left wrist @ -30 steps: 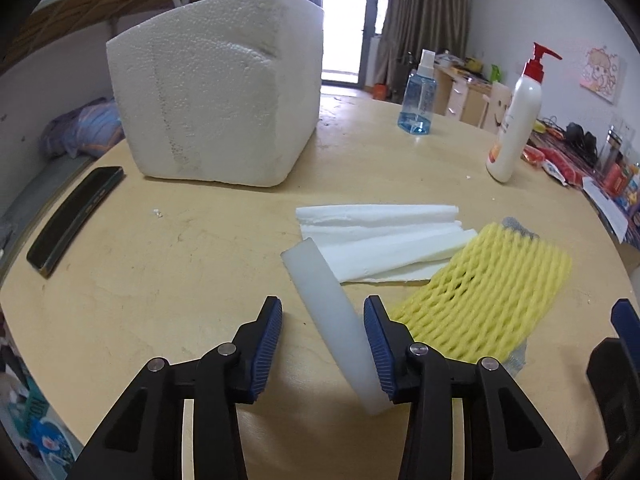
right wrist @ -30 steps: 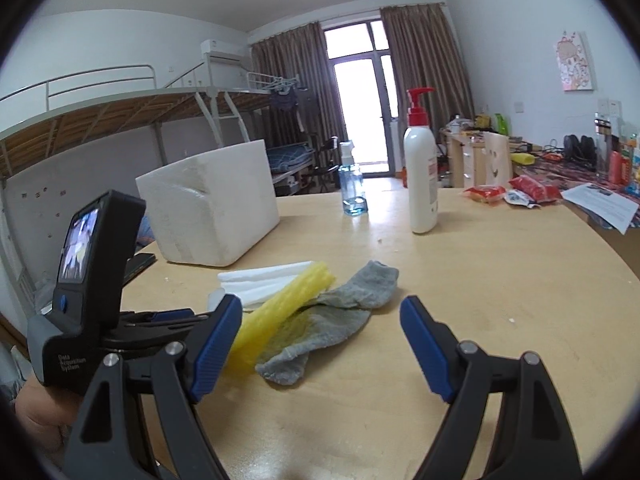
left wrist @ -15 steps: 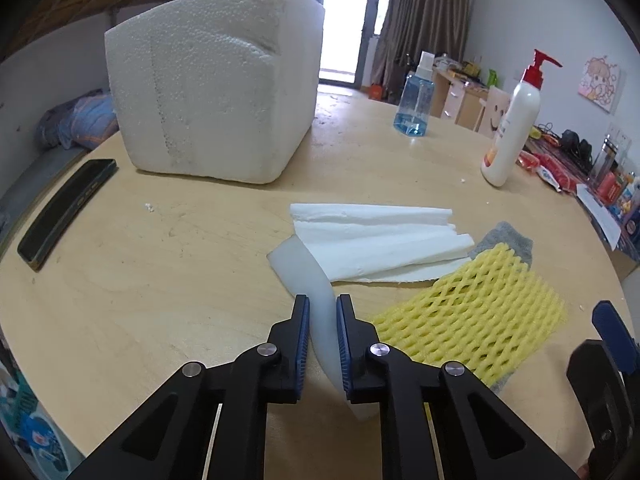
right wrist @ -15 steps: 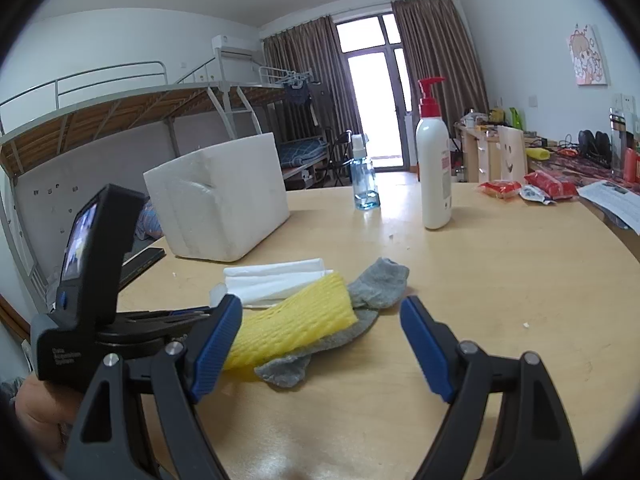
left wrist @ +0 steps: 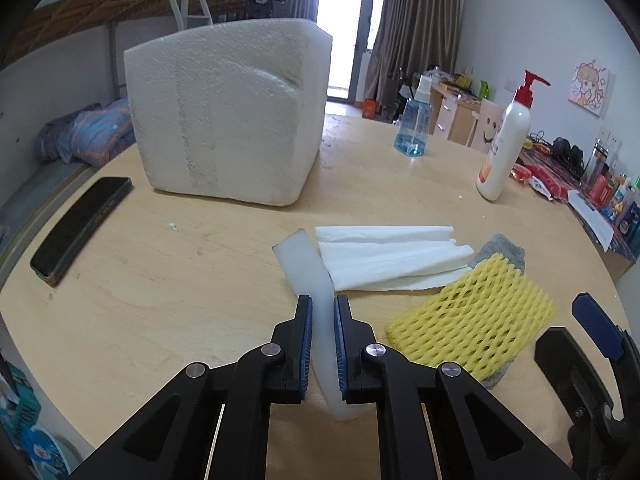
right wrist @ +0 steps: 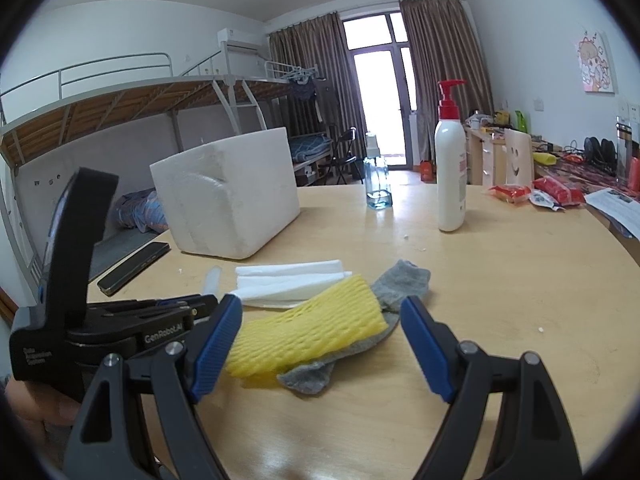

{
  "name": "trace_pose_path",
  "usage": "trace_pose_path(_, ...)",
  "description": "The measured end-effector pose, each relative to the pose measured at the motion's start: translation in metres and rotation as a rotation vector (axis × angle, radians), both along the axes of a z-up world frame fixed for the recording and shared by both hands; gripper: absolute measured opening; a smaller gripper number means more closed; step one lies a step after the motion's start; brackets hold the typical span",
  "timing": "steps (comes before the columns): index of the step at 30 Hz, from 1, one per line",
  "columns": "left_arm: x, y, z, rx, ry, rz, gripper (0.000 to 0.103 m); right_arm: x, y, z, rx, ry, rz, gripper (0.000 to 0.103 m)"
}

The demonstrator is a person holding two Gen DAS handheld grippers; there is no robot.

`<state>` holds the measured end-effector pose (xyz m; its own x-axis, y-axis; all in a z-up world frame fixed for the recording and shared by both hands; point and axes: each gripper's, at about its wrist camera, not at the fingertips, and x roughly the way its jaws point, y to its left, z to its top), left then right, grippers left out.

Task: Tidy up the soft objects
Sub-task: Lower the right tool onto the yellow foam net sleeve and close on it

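Left wrist view showed my left gripper [left wrist: 320,344] clenched on the white foam strip [left wrist: 310,276], its blue pads pressed against the strip's two faces while the far end curled up off the wooden table [left wrist: 180,280]. I took the big white styrofoam box [left wrist: 228,120] as my landmark: the strip sat in front of it on the near side, and just beside the strip, toward the lotion bottle [left wrist: 506,148], lay the folded white foam sheets [left wrist: 392,256]. Nearer still and further from the box lay the yellow foam net [left wrist: 476,324], resting on the grey sock [left wrist: 502,248], of which only the toe and a bottom edge peeked out. That view alone gave me the pinch itself and the black case [left wrist: 80,224] lying flat off the box's other corner. Right wrist view [right wrist: 320,356] showed what the first could not: my right gripper released, jaws spread wide with nothing pressed between them, held above the table just short of the net [right wrist: 308,332] and sock [right wrist: 400,284]. From there more of the sock was plain, its grey length running under the net. It also showed my left gripper from the side [right wrist: 168,320], though the grip on the strip [right wrist: 211,280] was hidden behind my own finger. A blue spray bottle [right wrist: 377,176] stood beyond the box's far side.
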<state>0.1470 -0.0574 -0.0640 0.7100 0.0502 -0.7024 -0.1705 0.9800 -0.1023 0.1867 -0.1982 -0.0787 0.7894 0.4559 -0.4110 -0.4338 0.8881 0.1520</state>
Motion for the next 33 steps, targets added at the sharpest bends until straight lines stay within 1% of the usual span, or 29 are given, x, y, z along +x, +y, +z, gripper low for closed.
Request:
trace_pose_path(7, -0.007, 0.008, 0.006, 0.019, -0.039, -0.019, 0.012, 0.001, 0.010, 0.000, -0.020, 0.013, -0.004, 0.085)
trace_pose_path(11, -0.011, 0.010, 0.009, 0.051, -0.069, -0.046, 0.012, 0.003, 0.018, -0.002, -0.038, 0.025, -0.006, 0.085)
trace_pose_path(18, -0.013, 0.020, 0.010, 0.050, -0.099, -0.072, 0.012, 0.014, 0.027, -0.008, -0.064, 0.074, -0.040, 0.085)
trace_pose_path(22, -0.012, 0.026, 0.011, 0.046, -0.113, -0.093, 0.012, 0.022, 0.022, -0.012, -0.050, 0.135, -0.074, 0.085)
trace_pose_path(26, -0.009, 0.029, 0.010, 0.037, -0.115, -0.118, 0.012, 0.026, 0.022, -0.015, -0.065, 0.168, -0.106, 0.085)
trace_pose_path(30, -0.009, 0.030, 0.011, 0.032, -0.130, -0.141, 0.012, 0.023, 0.024, -0.016, -0.098, 0.181, -0.116, 0.085)
trace_pose_path(33, -0.008, 0.031, 0.011, 0.020, -0.134, -0.157, 0.012, 0.021, 0.028, -0.014, -0.103, 0.174, -0.117, 0.085)
